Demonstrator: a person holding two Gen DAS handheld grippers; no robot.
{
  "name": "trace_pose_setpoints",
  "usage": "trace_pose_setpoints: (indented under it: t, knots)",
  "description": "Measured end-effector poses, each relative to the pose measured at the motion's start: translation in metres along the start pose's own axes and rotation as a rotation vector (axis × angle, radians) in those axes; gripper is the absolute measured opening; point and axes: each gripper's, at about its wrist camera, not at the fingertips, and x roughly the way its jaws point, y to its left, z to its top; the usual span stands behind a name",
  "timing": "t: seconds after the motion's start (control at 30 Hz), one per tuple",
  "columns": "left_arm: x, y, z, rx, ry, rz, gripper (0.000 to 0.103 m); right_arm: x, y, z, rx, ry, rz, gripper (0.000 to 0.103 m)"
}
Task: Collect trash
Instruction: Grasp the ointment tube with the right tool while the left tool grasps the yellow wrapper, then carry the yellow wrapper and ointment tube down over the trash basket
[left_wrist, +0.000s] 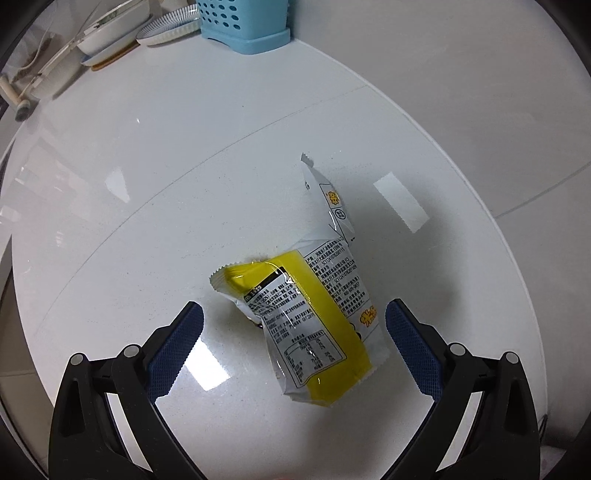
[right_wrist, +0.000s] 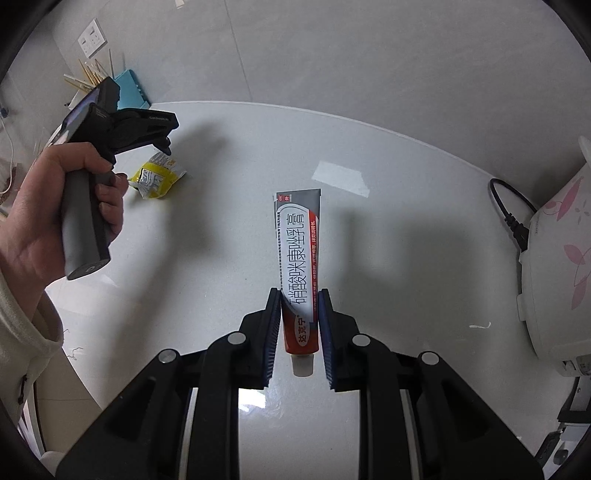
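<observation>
1. Wrapper (left_wrist: 314, 325): crumpled yellow-and-white snack packet, lying flat on the white surface (left_wrist: 147, 221) with a torn flap sticking up at its far end. Loose and empty-looking, so it should crush easily in a pinch.
2. Left hand-held gripper (left_wrist: 295, 343): jaws wide, pointing steeply down, pads either side of the wrapper but not touching it. Lined up to straddle it for a pickup, by the look of it.
3. Tube (right_wrist: 299, 266): ointment tube, clamped in the right hand-held gripper (right_wrist: 299, 328), jaws narrow, pads on its cap end. Tail hangs free above the surface; looks like already-collected trash held clear while the other side works.
4. Hand (right_wrist: 74, 206) around the left grip, seen from the right wrist.
5. Periphery: blue basket (left_wrist: 240, 26) and dishes (left_wrist: 122, 37) at the back, a rice cooker (right_wrist: 557, 266) at the right. No bin in view.
</observation>
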Motion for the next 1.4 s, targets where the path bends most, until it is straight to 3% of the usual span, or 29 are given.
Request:
trace_pose_setpoints:
  t: [0.23,0.4,0.47,0.53,0.67,0.73,0.83,1.1,1.4]
  knots:
    - [0.020,-0.005,0.009,-0.012,0.035,0.017,0.096,0.001,-0.003,0.000,0.004,0.007,0.010,0.019]
    - [0.028,-0.007,0.015,-0.008,0.056,0.032,0.088,0.000,-0.006,0.001,0.014,0.008,0.008,0.019]
    - [0.026,-0.007,0.016,0.012,0.053,0.030,0.080,-0.001,-0.004,0.001,0.015,0.008,0.011,0.019]
    - [0.022,-0.008,0.016,0.032,0.040,0.029,0.063,0.001,-0.004,0.001,0.013,0.009,0.014,0.019]
    - [0.017,-0.006,0.014,0.075,0.039,0.017,0.049,0.003,-0.003,0.003,0.022,0.003,0.020,0.019]
    - [0.015,-0.005,0.014,0.112,0.022,0.010,0.035,0.003,-0.004,0.002,0.031,-0.002,0.022,0.019]
    - [0.008,-0.002,0.009,0.174,-0.007,-0.007,0.022,0.002,-0.005,0.000,0.044,-0.011,0.023,0.019]
    - [0.000,0.005,-0.006,0.303,-0.086,-0.072,0.014,0.005,-0.005,-0.008,0.063,-0.013,0.040,0.019]
    - [-0.048,0.020,-0.044,0.437,-0.170,-0.169,0.013,0.001,-0.015,-0.006,0.101,-0.035,0.052,0.019]
